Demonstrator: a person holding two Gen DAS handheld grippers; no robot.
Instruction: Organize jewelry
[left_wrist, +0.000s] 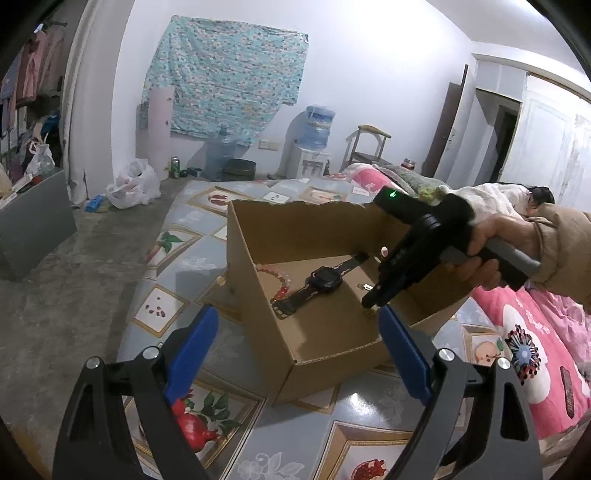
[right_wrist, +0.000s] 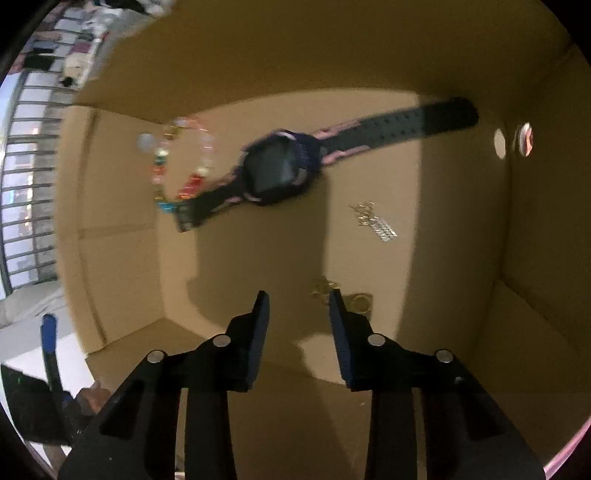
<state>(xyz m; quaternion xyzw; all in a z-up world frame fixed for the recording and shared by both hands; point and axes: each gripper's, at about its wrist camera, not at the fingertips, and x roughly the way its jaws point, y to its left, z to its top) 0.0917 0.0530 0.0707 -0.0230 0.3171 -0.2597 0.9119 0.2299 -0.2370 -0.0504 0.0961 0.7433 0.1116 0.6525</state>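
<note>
An open cardboard box (left_wrist: 332, 343) stands on the patterned table. Inside lie a black and pink watch (right_wrist: 277, 173), a beaded bracelet (right_wrist: 177, 166), a small silver chain piece (right_wrist: 376, 225) and a small gold piece (right_wrist: 343, 295). The watch (left_wrist: 317, 284) and bracelet (left_wrist: 282, 284) also show in the left wrist view. My right gripper (right_wrist: 297, 295) is open and empty, low inside the box, its right finger next to the gold piece. In the left wrist view the right gripper (left_wrist: 373, 299) reaches into the box. My left gripper (left_wrist: 299, 321) is open and empty in front of the box.
A pink floral blanket (left_wrist: 524, 332) lies right of the box. A grey cabinet (left_wrist: 33, 221) stands at the left. A water dispenser (left_wrist: 314, 144), a wooden chair (left_wrist: 365, 147) and plastic bags (left_wrist: 133, 184) stand along the far wall.
</note>
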